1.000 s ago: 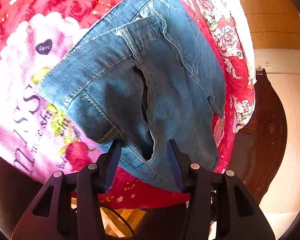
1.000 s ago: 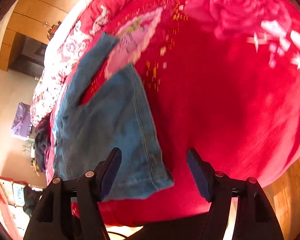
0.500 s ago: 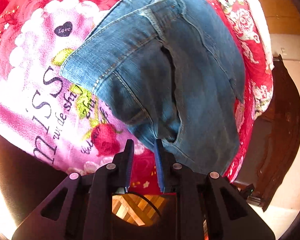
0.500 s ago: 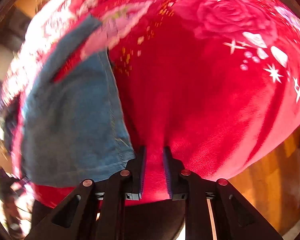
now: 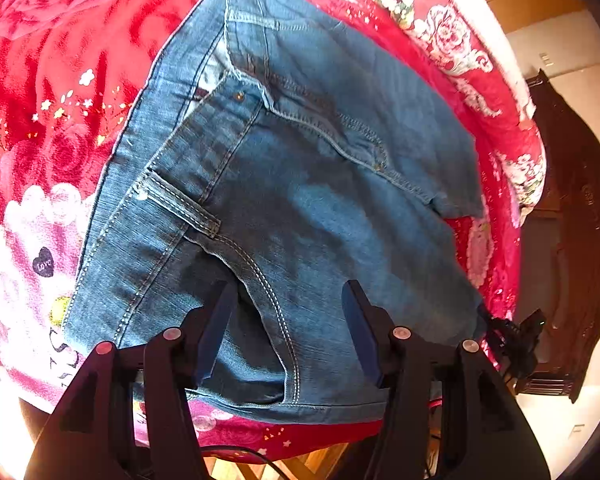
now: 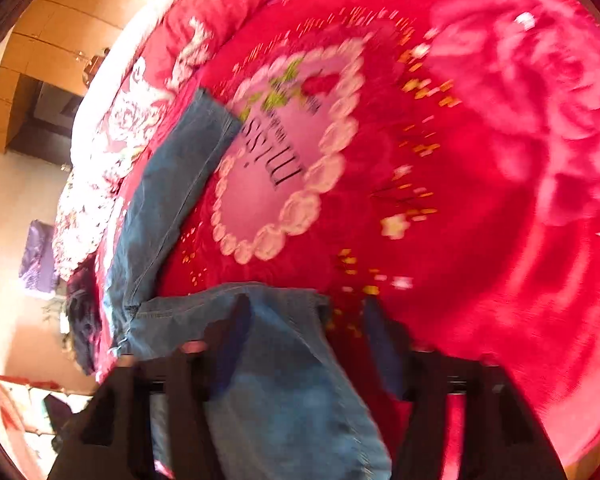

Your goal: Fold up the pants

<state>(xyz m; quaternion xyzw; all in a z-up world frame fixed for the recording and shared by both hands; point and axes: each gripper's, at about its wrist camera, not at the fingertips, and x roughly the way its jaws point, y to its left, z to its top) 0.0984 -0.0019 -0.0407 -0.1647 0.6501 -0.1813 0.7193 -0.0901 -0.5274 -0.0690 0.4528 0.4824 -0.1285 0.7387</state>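
Lying on the red blanket [image 5: 80,60] of the bed, the jeans [image 5: 300,184] show me waistband and pocket; the near hem is cut off behind my left tongs [image 5: 286,328], which stand apart. Right tongs [image 6: 304,344] blurred, apart, over a denim leg.

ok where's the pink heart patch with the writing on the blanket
In the right wrist view the pink heart patch sits mid-frame on the red blanket, just right of the jeans leg and beyond the open right claw.

left gripper [image 5: 286,328] fingers spread again, right gripper [image 6: 304,340] fingers parted, jeans [image 5: 284,184] spread wider
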